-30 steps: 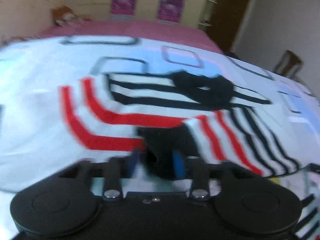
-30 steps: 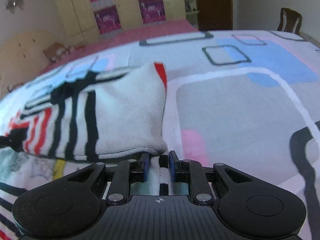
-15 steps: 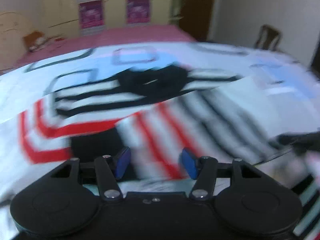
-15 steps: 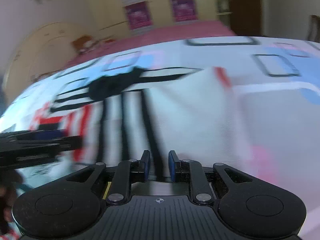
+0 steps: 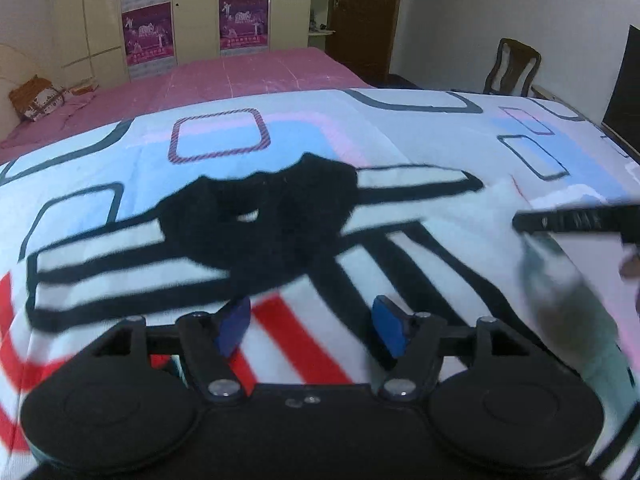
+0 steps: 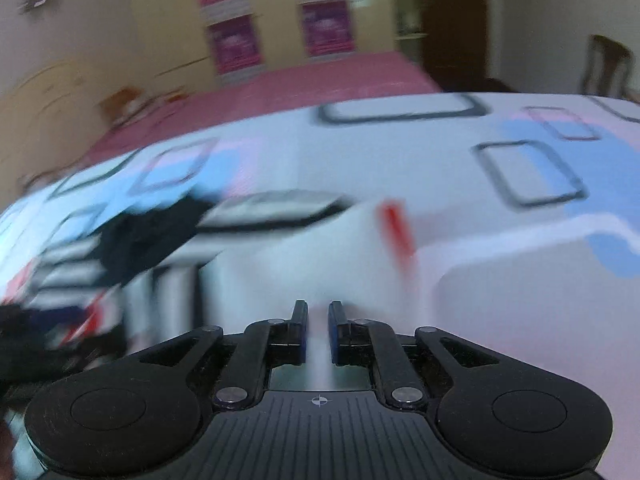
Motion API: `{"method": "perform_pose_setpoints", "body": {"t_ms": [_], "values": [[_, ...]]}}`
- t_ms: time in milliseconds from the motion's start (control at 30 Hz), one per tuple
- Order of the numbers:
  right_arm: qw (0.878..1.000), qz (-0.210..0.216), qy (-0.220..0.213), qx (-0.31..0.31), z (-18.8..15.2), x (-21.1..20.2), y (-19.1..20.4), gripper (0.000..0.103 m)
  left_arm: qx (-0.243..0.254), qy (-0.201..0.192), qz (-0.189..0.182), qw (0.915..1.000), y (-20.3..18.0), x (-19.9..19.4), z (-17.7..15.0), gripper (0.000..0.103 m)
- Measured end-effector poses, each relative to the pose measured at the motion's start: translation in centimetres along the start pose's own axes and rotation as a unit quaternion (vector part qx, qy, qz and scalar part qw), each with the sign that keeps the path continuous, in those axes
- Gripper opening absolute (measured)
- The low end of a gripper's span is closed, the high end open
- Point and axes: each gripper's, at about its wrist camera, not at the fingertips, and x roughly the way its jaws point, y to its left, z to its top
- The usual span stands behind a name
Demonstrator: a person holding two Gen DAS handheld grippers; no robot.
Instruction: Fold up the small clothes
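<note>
Over the white knit sweater with red and black stripes, the left gripper hangs with fingers spread, holding nothing. Beside the sweater's black collar, the right gripper pinches a white fold of that sweater.

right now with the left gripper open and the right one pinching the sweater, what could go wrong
1. The right gripper grips only a thin edge of the striped sweater, and its view is motion-blurred; a fast pull could slip the fabric out.
2. The left gripper is open with nothing pinned, so the whole sweater may drag across the bedsheet rather than fold.
3. The black collar looks bunched and could get folded in crooked.
</note>
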Motion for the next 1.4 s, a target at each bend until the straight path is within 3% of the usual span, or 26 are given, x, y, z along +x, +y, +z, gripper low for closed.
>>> {"method": "perform_pose_setpoints", "body": {"t_ms": [100,133,233,300,400,500,567,667,833,900,933,1067,1133,1200,1233,1400], "values": [[0.999,0.004,0.017,0.034,2.3,2.7,-2.6,0.008,-0.012,0.002,-0.005,0.9999,0.5,0.5,0.0,0.071],[0.999,0.008,0.020,0.029,2.6,3.0,-2.7,0.008,-0.016,0.001,-0.002,0.9999,0.6,0.1,-0.1,0.066],[1.000,0.004,0.022,0.010,2.8,1.9,-2.3,0.009,-0.017,-0.020,-0.003,0.9996,0.1,-1.9,-0.4,0.062],[1.000,0.028,0.004,-0.003,2.2,0.2,-1.2,0.009,-0.021,-0.031,-0.018,0.9991,-0.6,-2.5,-0.7,0.063],[0.998,0.047,0.022,-0.039,0.5,0.7,1.0,0.009,0.008,-0.013,-0.018,0.9997,-2.4,-1.4,-0.7,0.068],[1.000,0.016,0.017,-0.018,-0.1,0.7,-0.4,0.009,0.012,-0.011,-0.004,0.9999,-1.6,-1.4,-1.5,0.071],[0.999,-0.033,0.019,-0.004,-0.1,0.5,-2.4,0.009,-0.001,-0.008,0.014,0.9999,0.3,-2.3,-2.4,0.072],[0.999,-0.019,0.025,0.023,-0.7,-1.4,-4.2,0.009,-0.014,-0.009,0.035,0.9992,2.0,-4.7,-3.7,0.069],[0.999,0.038,0.002,-0.001,-3.7,-6.1,-1.0,0.009,-0.029,-0.042,0.031,0.9982,1.1,-7.6,-5.1,0.070],[0.998,0.051,0.019,-0.018,-5.2,-6.1,0.9,0.009,-0.022,-0.024,0.037,0.9988,0.3,-7.0,-5.6,0.073],[0.998,0.043,0.028,-0.029,-6.1,-5.8,1.4,0.010,-0.019,0.001,0.048,0.9987,0.2,-6.2,-6.0,0.076],[0.998,0.027,0.032,-0.038,-7.0,-6.3,1.7,0.009,-0.024,-0.015,0.054,0.9981,0.4,-7.1,-5.9,0.074],[0.999,0.026,0.013,-0.044,-6.7,-7.7,1.9,0.010,-0.029,-0.029,0.062,0.9972,1.0,-7.8,-6.2,0.082],[0.998,0.028,0.024,-0.048,-7.2,-7.7,2.2,0.010,-0.047,0.010,0.059,0.9971,2.1,-6.5,-6.6,0.084],[0.998,0.019,0.047,-0.046,-7.7,-6.9,2.1,0.010,-0.058,-0.001,0.052,0.9970,2.5,-6.6,-6.7,0.084],[0.999,0.020,0.025,-0.039,-7.4,-8.3,3.4,0.010,-0.068,-0.022,0.066,0.9953,3.7,-9.0,-7.1,0.080]]}}
